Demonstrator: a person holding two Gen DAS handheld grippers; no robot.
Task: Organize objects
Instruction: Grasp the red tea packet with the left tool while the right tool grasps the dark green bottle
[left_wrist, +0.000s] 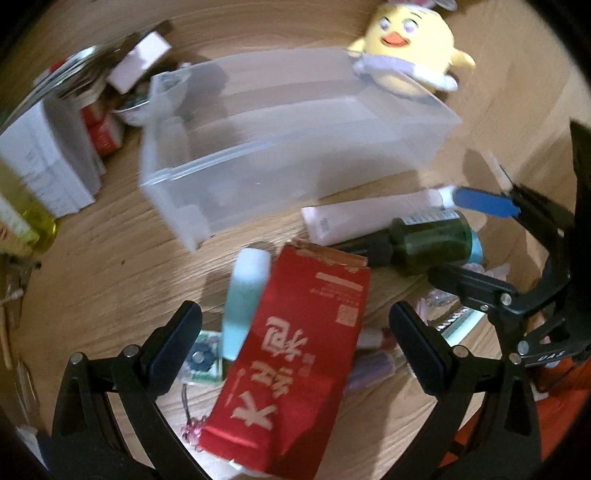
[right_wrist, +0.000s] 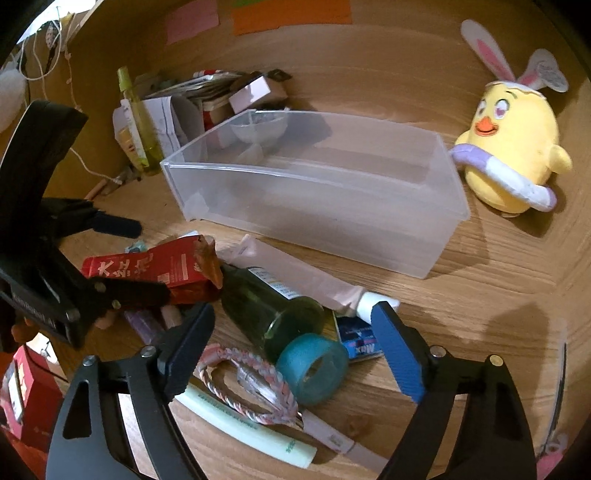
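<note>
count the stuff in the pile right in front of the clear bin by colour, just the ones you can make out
red: 1, the red carton
green: 1, the dark green bottle
pink: 1, the pale pink tube
teal: 2, the teal tape roll and the teal-bodied bottle
pink and white: 1, the braided cord
total: 6, all outside the clear bin

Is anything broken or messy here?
Yes. The red box has a ripped top flap. The green bottle lies tipped on its side in a jumbled pile, while the clear bin holds nothing.
</note>
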